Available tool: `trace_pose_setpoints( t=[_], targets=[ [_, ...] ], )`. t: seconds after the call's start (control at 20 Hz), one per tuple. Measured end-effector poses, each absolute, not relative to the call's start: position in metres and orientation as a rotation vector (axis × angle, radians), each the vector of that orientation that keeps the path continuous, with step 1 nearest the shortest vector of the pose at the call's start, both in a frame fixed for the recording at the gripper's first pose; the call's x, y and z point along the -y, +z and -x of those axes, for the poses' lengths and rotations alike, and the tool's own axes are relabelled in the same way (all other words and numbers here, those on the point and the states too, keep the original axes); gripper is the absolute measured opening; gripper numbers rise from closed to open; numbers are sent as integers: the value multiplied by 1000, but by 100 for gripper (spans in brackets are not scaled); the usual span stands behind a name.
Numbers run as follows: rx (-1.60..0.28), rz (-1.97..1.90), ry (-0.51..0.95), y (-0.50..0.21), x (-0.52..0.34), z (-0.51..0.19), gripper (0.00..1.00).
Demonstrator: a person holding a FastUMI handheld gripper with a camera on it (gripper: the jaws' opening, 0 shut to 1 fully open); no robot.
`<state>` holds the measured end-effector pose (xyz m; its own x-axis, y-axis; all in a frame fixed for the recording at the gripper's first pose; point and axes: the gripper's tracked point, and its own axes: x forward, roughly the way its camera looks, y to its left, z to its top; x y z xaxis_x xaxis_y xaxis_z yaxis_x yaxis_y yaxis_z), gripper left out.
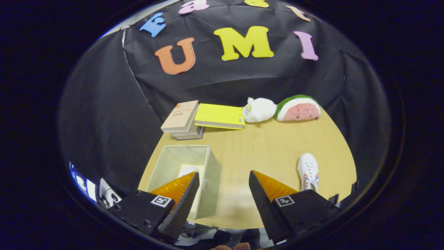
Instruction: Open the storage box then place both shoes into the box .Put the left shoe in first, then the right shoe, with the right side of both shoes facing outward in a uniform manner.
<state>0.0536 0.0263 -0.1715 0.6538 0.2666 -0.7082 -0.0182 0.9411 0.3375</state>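
claw (224,177) open, empty, shoe (308,171) on table (263,146)

books (182,119) stacked | yellow book (219,116) beside | white plush (258,109) touching watermelon plush (298,108) | wooden table (263,146)

Cream fabric storage box (208,163) open on table, white shoe (187,170) lying inside. Second white sneaker (308,171) on tabletop, well apart, sole down.

Matt cloth storage box (208,163) on a smooth wood-look table (270,146); plush watermelon toy (298,108) behind.
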Motion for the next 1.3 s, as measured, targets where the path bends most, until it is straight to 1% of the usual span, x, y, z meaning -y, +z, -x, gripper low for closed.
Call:
trace_pose_setpoints(
  t=[0.15, 0.35, 0.55, 0.75, 0.95, 1.05, 1.3],
  targets=[
    [-887, -304, 107, -203, 42, -44, 93],
    [-1013, -305, 21, -261, 130, -28, 93],
    [-1148, -278, -15, -333, 184, -28, 94],
    [-1266, -287, 3, -398, 196, -23, 94],
    [-1350, -333, 51, -438, 199, -38, 94],
    [-1385, -335, 69, -451, 201, -49, 93],
    [-1424, -334, 148, -457, 195, -58, 88]
  ],
)
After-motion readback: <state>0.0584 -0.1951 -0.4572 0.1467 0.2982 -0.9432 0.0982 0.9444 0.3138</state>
